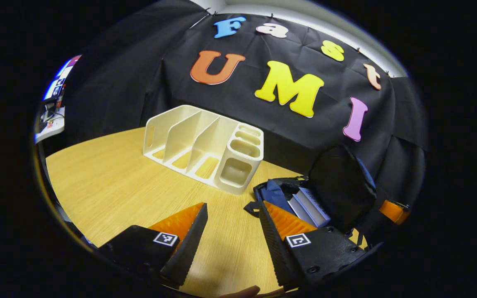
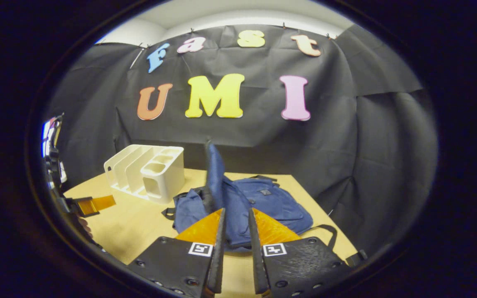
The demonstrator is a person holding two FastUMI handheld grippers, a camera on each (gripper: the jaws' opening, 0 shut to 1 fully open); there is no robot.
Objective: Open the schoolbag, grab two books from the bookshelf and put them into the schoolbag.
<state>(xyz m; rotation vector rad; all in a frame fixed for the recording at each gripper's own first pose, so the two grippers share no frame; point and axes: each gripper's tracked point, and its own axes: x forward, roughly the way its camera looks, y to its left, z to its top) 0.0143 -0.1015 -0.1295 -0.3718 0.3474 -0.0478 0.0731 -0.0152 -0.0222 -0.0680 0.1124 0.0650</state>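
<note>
The left tool [image 1: 232,221] hangs low over the wooden counter [image 1: 110,182] with its fingers spread wide apart and nothing between them. Ahead of it and a little to its left stands the white bookshelf [image 1: 205,149], its slots bare. Just off its right finger lies the schoolbag [image 1: 338,186], its flap standing up and its mouth open, with two books [image 1: 309,207] lying side by side inside.

From the right gripper view, the right tool [image 2: 236,219] is nearly closed, only a narrow gap left between its fingers. The blue schoolbag [image 2: 263,203] lies directly ahead of it on the counter [image 2: 139,223], and the raised flap [image 2: 213,174] rises just beyond the fingertips, in line with the gap; I cannot tell whether the fingers actually pinch any fabric. The bookshelf [image 2: 151,174] sits ahead and to this tool's left, just beside the bag. Far off at its left edge, the left tool [image 2: 93,205] pokes in above the counter.
</note>
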